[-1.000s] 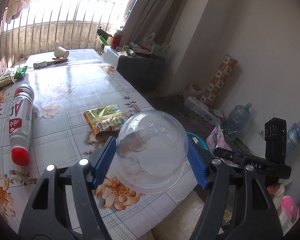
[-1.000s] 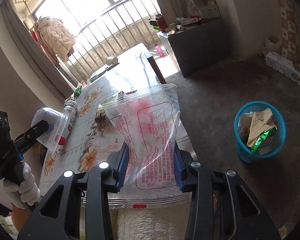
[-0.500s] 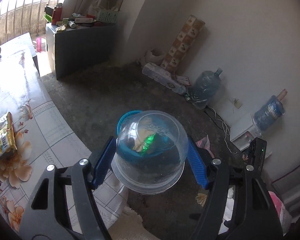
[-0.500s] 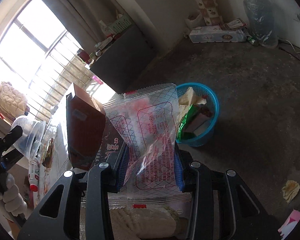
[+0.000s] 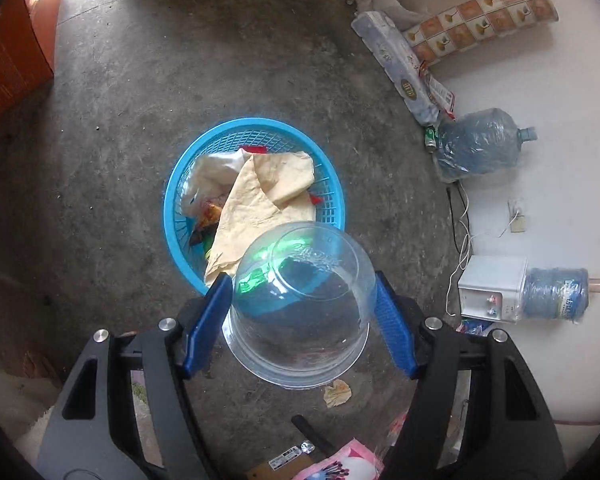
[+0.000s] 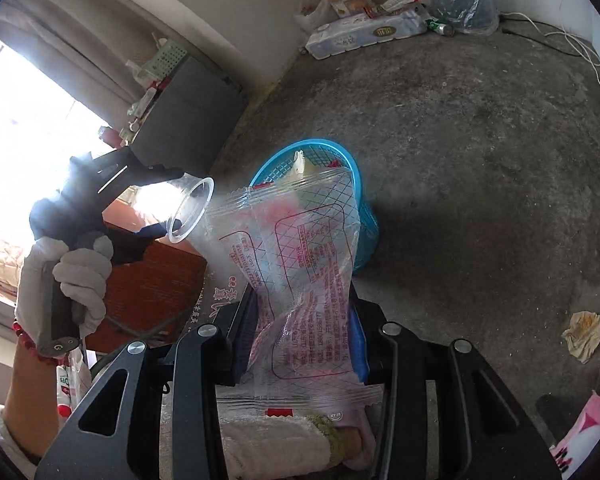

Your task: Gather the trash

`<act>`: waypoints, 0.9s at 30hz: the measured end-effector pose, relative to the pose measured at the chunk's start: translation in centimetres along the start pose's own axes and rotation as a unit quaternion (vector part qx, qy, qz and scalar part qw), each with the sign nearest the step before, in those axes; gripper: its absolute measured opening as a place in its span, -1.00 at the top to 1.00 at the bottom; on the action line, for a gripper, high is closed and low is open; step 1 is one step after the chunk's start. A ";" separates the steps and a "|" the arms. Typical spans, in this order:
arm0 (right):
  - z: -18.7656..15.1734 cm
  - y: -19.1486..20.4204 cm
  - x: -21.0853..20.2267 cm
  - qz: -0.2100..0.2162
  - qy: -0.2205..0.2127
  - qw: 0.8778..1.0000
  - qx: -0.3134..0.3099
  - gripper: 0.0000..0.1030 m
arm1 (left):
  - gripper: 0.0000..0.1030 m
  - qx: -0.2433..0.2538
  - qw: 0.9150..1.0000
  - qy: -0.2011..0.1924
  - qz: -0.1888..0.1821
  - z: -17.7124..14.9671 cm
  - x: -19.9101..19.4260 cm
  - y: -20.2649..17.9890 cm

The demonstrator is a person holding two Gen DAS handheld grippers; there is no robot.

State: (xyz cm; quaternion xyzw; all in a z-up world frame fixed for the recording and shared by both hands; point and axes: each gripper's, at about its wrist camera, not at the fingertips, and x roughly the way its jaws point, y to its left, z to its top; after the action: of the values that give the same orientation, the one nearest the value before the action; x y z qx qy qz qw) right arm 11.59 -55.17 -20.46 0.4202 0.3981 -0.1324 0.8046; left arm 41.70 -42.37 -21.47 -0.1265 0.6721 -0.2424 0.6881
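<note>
Trash basket (image 5: pixel 172 200), the blue mesh one, sits on the bare concrete floor (image 5: pixel 100 120) directly under your two grippers, already holding a crumpled tan wrapper (image 5: pixel 268 188) and other scraps. Your left gripper (image 5: pixel 302 312) pinches a clear plastic cup (image 5: pixel 300 304) across its sides, blue pads pressed to the wall; the embossed lettering on the cup's base is too faint to read. It hangs over the basket's near rim. Your right gripper (image 6: pixel 300 344) is clamped on a clear snack bag (image 6: pixel 300 264) printed with a red crosshatch and a red-framed block of small Chinese text and digits, not legible at this size. That bag covers most of the basket in the right wrist view. Your gloved left hand (image 6: pixel 66 276) grips its handle close beside a brown carton (image 6: pixel 152 292) with white characters at its edge. Floor around the basket is open on the far and right sides; a crumpled paper scrap (image 6: pixel 584 334) lies well apart, and water jugs (image 5: pixel 480 144) line the wall.
</note>
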 end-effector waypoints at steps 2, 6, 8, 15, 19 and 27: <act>0.2 -0.9 0.2 -0.004 0.001 1.000 0.009 0.25 | -0.30 0.004 1.000 -0.002 0.012 1.1 2.1 -0.5; 0.5 -1.8 0.9 -0.006 0.008 1.000 0.017 0.25 | -0.34 -0.026 0.999 0.013 0.023 2.3 5.4 -0.2; 0.5 -1.9 1.1 -0.002 0.011 1.000 0.017 0.25 | -0.36 -0.033 0.999 0.008 0.018 2.4 5.4 0.1; 2.6 -0.6 3.4 0.029 0.021 0.999 0.015 0.25 | -0.36 -0.016 1.000 -0.019 0.007 2.5 2.3 1.3; 5.9 1.8 6.7 0.043 0.030 0.999 0.015 0.21 | -0.36 -0.019 0.999 -0.039 0.002 2.5 -0.7 2.3; 11.8 6.7 17.6 0.016 0.070 0.997 0.023 -0.39 | -0.36 0.007 0.998 -0.068 -0.009 1.9 -6.3 3.2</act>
State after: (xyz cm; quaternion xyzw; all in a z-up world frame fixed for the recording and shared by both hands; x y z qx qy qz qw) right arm 32.88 -58.15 -25.96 0.4527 0.4441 -0.0986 0.7669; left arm 44.19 -36.79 -17.52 -0.1443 0.6207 -0.2444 0.7309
